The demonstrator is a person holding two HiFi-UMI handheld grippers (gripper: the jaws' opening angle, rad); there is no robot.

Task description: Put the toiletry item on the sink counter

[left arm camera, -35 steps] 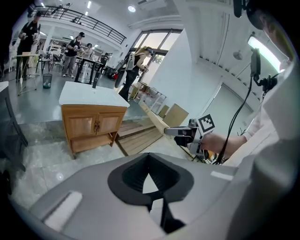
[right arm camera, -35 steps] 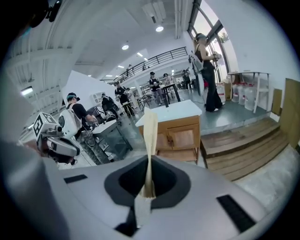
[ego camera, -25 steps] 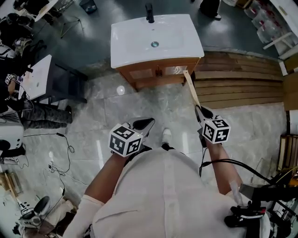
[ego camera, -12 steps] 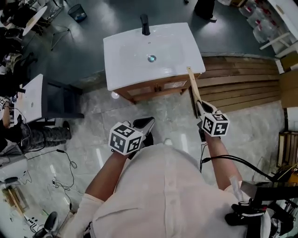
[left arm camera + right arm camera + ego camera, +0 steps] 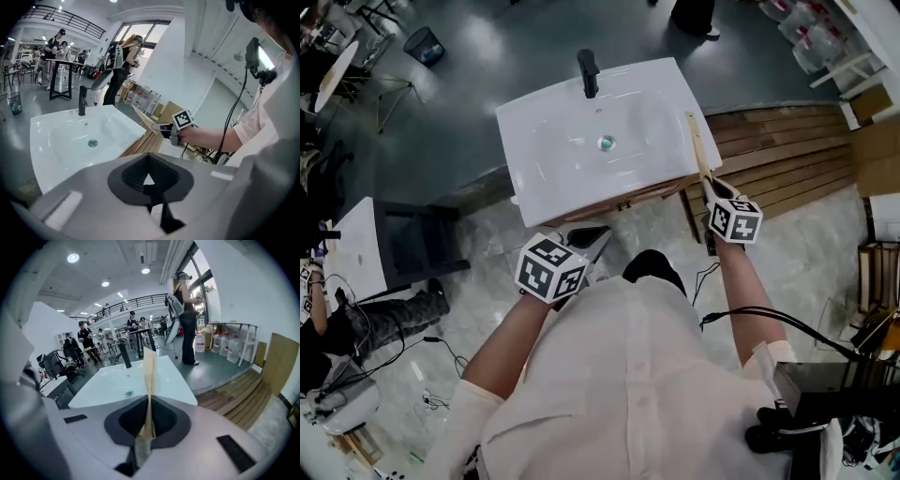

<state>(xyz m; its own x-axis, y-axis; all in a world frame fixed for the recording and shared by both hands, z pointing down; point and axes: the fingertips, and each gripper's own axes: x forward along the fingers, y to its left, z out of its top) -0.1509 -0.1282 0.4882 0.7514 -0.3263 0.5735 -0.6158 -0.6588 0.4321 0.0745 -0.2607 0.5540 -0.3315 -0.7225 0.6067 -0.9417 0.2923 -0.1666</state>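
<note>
Left of centre in the head view, a bare forearm reaches up-frame from the lower left. Its left claw point(image 5: 596, 234) point(image 5: 151, 186) sits just short of the sink's point(image 5: 525, 141) point(image 5: 42, 136) front edge, jaws together with nothing between them. The white sink fills the upper middle, with the tap point(image 5: 587, 70) at its far rim and the drain point(image 5: 605, 143) in the basin. At the right, the other arm is stretched further forward, with the right claw point(image 5: 711, 185) point(image 5: 146, 430) point(image 5: 161, 129) at the sink's front right corner. It is clamped on a pale, thin stick point(image 5: 697, 145) point(image 5: 149, 380), which points up-frame over the surface's right rim. Whether it touches the rim cannot be told.
</note>
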